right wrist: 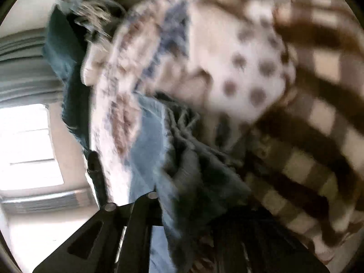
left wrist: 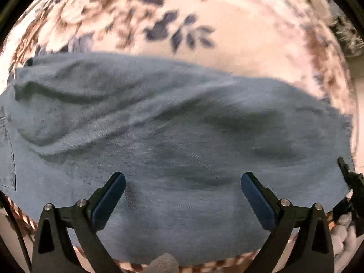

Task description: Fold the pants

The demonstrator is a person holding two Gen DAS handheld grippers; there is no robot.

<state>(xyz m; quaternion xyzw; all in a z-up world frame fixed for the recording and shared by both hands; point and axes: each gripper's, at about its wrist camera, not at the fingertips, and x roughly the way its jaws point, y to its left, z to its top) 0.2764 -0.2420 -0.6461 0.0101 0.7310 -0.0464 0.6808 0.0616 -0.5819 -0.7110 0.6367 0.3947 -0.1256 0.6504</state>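
A floral bedspread (left wrist: 204,11), cream with blue and brown blooms, is covering the bed, its braided edge (left wrist: 25,218) showing at the bottom of the left wrist view. In the blurred right wrist view, daylight is pouring through a bright window (right wrist: 25,147), with grey curtain folds (right wrist: 22,68) hanging beside it. A polka-dot cloth (right wrist: 250,72) and a brown-and-cream striped blanket (right wrist: 318,159) are lying nearby.

Matt blue denim pants (left wrist: 182,136), soft floral cloth bedcover (left wrist: 227,45), matt black plastic left tongs (left wrist: 183,183) with blue pads (left wrist: 109,198)
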